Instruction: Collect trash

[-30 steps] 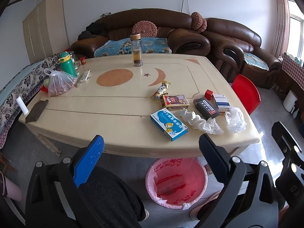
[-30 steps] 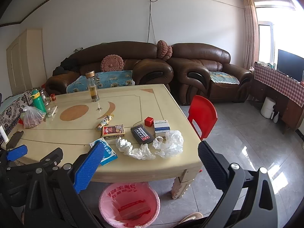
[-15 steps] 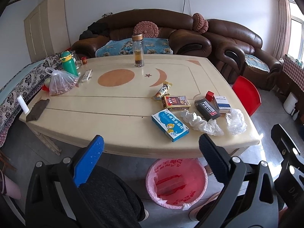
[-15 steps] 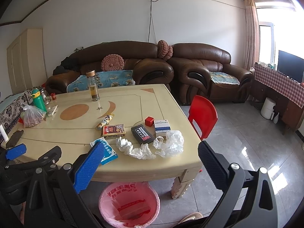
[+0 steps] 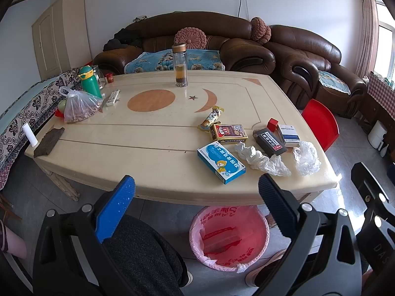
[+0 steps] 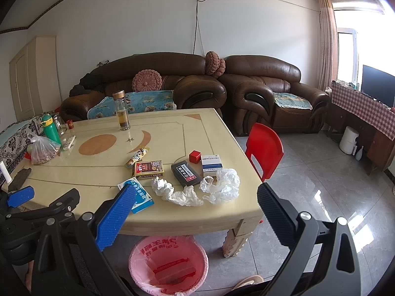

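Note:
Trash lies on the right part of a cream table: a blue box, crumpled white tissue, a clear plastic wrap, a black box, a red-brown box, a snack wrapper, a white box and a small red cube. A pink-lined bin stands on the floor under the table's near edge; it also shows in the right wrist view. My left gripper is open and empty before the table edge. My right gripper is open and empty too.
A glass bottle, a green flask, a bag of nuts, a remote and a dark cloth are on the table. A red chair stands at its right. Brown sofas are behind.
Both grippers have drifted very slightly; the table scene shifts a little in view. Nothing on the table has moved and both grippers stay open.

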Available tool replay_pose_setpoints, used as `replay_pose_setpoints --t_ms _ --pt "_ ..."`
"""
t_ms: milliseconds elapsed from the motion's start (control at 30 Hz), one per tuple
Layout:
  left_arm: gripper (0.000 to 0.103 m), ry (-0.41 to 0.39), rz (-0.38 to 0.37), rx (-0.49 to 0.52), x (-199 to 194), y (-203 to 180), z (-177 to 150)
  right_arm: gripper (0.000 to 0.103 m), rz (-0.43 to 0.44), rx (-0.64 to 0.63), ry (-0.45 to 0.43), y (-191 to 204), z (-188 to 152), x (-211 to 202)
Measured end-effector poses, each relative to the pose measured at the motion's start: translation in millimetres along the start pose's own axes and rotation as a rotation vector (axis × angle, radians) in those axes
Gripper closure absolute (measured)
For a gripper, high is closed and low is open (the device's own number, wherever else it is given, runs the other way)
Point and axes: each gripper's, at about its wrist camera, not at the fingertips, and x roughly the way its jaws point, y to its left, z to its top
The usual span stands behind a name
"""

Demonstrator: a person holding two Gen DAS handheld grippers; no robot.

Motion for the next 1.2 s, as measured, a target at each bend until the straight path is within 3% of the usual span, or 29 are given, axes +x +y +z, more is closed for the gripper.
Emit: replay_pose_setpoints --t_ms 1200 --pt "0.005 0.023 0.006 0.003 8 4 1 0.006 0.001 -0.002 0.027 3 -4 11"
